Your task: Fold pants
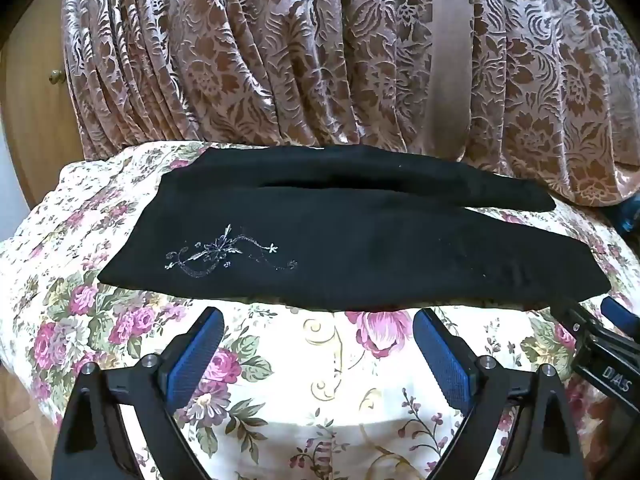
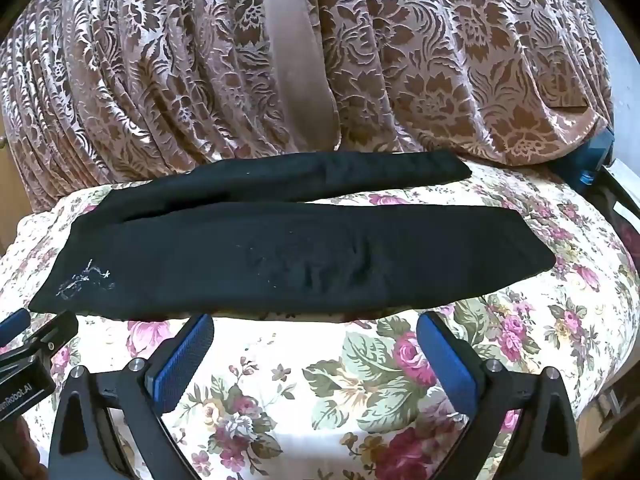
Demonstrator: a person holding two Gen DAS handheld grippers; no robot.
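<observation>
The left gripper [image 1: 318, 326], black with blue ribbed pads, stands wide apart with nothing between its fingers, hovering just near of the black fabric pants [image 1: 340, 236]. The right gripper [image 2: 314, 332], of the same build, is equally wide and empty, close beside the left one. The pants lie flat across a cream bedsheet printed with pink roses [image 1: 320, 380], legs stretched left to right, one leg nearer and one farther, silver floral embroidery [image 1: 228, 256] toward the left end. Behind the far edge hangs a brown-and-pink floral velvet curtain [image 1: 280, 60].
</observation>
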